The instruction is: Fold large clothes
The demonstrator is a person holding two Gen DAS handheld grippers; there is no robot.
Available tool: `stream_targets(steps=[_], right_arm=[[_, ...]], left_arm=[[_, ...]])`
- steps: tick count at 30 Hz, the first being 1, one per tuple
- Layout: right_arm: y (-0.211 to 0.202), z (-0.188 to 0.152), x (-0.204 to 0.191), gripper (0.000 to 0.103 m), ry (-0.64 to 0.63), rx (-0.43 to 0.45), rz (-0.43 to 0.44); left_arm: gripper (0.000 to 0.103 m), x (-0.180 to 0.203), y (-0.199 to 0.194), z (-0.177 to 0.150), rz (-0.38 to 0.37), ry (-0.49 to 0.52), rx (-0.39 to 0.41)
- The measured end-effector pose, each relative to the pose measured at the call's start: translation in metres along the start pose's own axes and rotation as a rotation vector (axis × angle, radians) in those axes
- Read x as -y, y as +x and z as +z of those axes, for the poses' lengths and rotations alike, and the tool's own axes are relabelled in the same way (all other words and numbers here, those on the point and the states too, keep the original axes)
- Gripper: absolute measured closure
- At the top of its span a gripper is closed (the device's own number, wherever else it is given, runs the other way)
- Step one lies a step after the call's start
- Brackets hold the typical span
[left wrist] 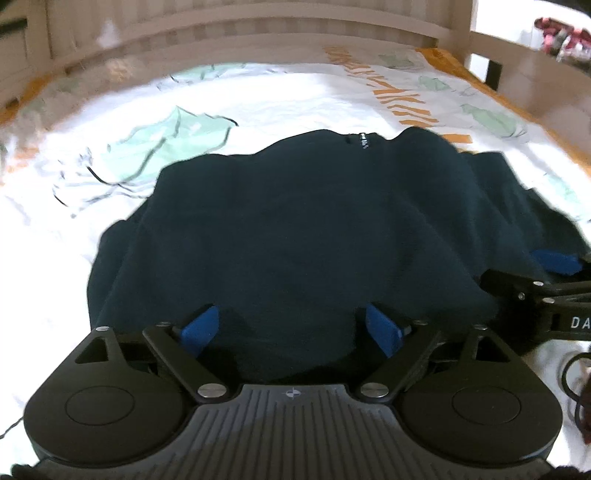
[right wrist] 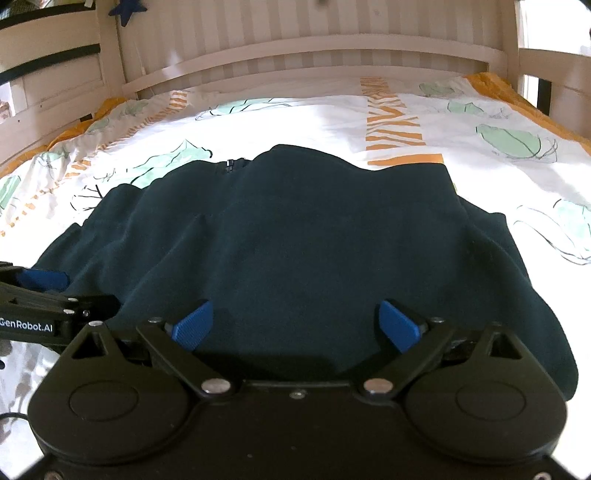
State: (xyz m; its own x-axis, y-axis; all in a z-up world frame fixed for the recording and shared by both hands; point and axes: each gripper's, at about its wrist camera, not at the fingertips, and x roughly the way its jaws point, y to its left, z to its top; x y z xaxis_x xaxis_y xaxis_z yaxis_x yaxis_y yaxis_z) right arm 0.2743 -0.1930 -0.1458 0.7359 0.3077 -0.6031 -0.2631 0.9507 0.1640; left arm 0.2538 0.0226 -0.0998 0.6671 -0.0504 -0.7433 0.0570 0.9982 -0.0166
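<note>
- Two views are showing one dark fleece point(left wrist: 295, 229) lying on a bed sheet point(left wrist: 74, 229), with a pale slatted headboard point(left wrist: 258, 33) standing behind it.
- In the left wrist view, the left gripper point(left wrist: 293, 330) is hanging over the near edge of the fleece, its blue pads point(left wrist: 199, 328) standing wide apart and pressing on nothing; it is released, with the cloth lying below and between the fingers.
- The fleece is spreading across the middle of the sheet, bunching in soft folds, and its zip point(left wrist: 362, 141) is sitting at the far edge.
- The right gripper point(left wrist: 554, 260) is reaching in from the right edge of this view, one blue pad lying against the fleece; its other finger is out of sight here.
- A dark cable point(left wrist: 570, 384) is curling on the sheet at the lower right.
- In the right wrist view, the right gripper point(right wrist: 297, 326) is also standing released, its pads well apart above the near hem of the fleece point(right wrist: 295, 240).
- The left gripper point(right wrist: 42, 280) is entering from the left edge, just beside the fleece.
- The sheet point(right wrist: 480, 206) is showing green leaf prints and orange stripes, and the headboard point(right wrist: 295, 48) is curving across the top.
</note>
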Motion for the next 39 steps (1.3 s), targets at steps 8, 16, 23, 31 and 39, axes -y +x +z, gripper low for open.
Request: stream_targets(steps=[8, 16, 23, 31, 39], right_arm=[[-0.051, 0.014, 0.073, 0.005, 0.401, -0.016, 0.160], [-0.081, -0.012, 0.144, 0.004, 0.675, -0.047, 0.148], [-0.062, -0.021, 0.150, 0.000, 0.731, -0.101, 0.227], [-0.022, -0.013, 0.152, 0.000, 0.763, -0.065, 0.334], [-0.005, -0.005, 0.145, 0.000, 0.711, 0.000, 0.373]], left_arm=[[0.016, -0.088, -0.050, -0.021, -0.159, -0.367, 0.073], [0.016, -0.141, -0.041, -0.053, -0.153, -0.547, -0.031], [0.016, -0.124, -0.029, -0.040, -0.196, -0.489, -0.046], [0.001, -0.115, -0.011, -0.038, -0.171, -0.486, -0.045], [0.000, -0.115, -0.008, -0.036, -0.172, -0.477, -0.039]])
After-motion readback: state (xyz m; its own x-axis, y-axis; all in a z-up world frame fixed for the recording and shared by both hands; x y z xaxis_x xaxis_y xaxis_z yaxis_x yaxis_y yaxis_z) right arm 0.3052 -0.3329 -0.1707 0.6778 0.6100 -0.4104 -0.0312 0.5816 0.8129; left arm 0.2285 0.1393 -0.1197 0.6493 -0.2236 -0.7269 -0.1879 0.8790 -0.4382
